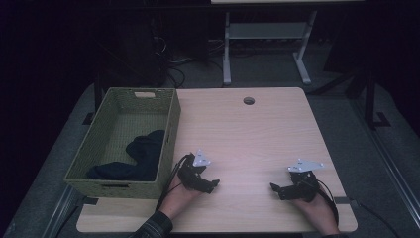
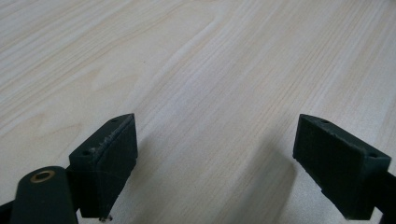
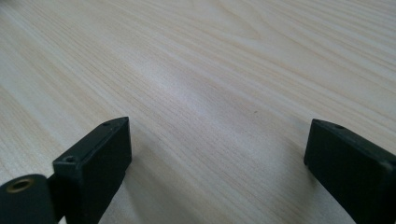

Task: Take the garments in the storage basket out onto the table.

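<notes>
A green woven basket (image 1: 171, 130) stands at the table's left side with dark cloth (image 1: 141, 156) bundled in its near half. My left gripper (image 1: 214, 186) rests low on the wooden table (image 1: 247, 134) just right of the basket's near corner. In the left gripper view it (image 2: 215, 158) is open, with bare wood between its jaws. My right gripper (image 1: 274, 189) lies near the front right of the table, pointing left. In the right gripper view it (image 3: 217, 163) is open too and holds nothing.
A round cable hole (image 1: 248, 100) sits near the table's far edge. Beyond the table stands a white desk frame (image 1: 267, 44) with cables on the floor (image 1: 173, 69). Bare wood stretches between and beyond the two grippers.
</notes>
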`<control>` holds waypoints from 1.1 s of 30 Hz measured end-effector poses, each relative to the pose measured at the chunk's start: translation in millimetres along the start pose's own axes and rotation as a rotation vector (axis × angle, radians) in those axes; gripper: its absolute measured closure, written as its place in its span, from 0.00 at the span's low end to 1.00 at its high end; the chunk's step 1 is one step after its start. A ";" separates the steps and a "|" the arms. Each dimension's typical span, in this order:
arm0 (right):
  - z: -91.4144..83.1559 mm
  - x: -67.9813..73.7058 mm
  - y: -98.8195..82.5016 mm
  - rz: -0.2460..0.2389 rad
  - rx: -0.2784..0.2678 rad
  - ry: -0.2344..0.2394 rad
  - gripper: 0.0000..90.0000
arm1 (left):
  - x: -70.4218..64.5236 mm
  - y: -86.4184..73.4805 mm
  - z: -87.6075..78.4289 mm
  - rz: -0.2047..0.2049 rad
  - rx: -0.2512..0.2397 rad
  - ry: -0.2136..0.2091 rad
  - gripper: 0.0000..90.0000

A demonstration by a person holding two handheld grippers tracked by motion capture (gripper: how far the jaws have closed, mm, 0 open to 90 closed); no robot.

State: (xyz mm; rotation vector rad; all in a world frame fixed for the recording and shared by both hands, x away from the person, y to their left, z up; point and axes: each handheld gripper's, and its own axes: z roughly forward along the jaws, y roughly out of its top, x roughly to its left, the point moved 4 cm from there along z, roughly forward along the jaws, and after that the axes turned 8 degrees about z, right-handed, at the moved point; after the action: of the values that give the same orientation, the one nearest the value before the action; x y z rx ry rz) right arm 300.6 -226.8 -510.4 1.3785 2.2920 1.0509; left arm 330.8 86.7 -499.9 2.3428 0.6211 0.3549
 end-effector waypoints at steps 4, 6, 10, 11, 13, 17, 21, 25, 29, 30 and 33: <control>0.3 0.3 0.0 0.003 -0.004 0.001 0.08 | 0.1 1.5 -0.8 0.011 0.012 -0.008 0.15; 0.3 0.3 0.0 0.003 -0.003 0.000 0.08 | 0.3 2.8 -1.6 0.014 0.010 -0.009 0.15; 0.2 0.1 0.0 0.001 -0.003 0.000 0.08 | 2.2 4.5 -4.6 0.005 -0.004 -0.008 0.15; 0.2 0.1 0.0 0.001 -0.003 0.000 0.08 | 2.6 4.6 -4.7 -0.003 -0.011 -0.010 0.15; 0.2 0.1 0.0 0.001 -0.003 0.000 0.08 | 2.5 4.7 -4.9 -0.003 -0.010 -0.010 0.15; 0.2 0.1 0.0 0.001 -0.003 0.000 0.08 | 2.4 5.2 -6.1 -0.006 -0.005 -0.019 0.15; 0.2 0.1 0.0 0.001 -0.003 0.000 0.08 | 2.7 7.1 -7.8 -0.011 -0.010 -0.018 0.15; 0.2 0.1 0.0 0.001 -0.003 0.000 0.08 | 2.5 7.9 -8.3 0.000 -0.007 -0.016 0.15; 0.2 0.1 0.0 0.001 -0.003 0.000 0.08 | 2.4 9.7 -10.7 0.001 -0.009 -0.021 0.15; 0.2 0.1 0.0 0.001 -0.003 0.000 0.08 | 2.4 10.3 -11.6 0.000 -0.009 -0.021 0.15; 0.2 0.1 0.0 0.001 -0.003 0.000 0.08 | 2.4 12.3 -14.2 0.000 -0.017 -0.015 0.15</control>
State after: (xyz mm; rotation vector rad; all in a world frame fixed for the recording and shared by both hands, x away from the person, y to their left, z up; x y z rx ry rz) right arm 300.6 -226.6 -510.6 1.3788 2.2890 1.0539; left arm 331.2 87.6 -481.0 2.3275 0.6083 0.3407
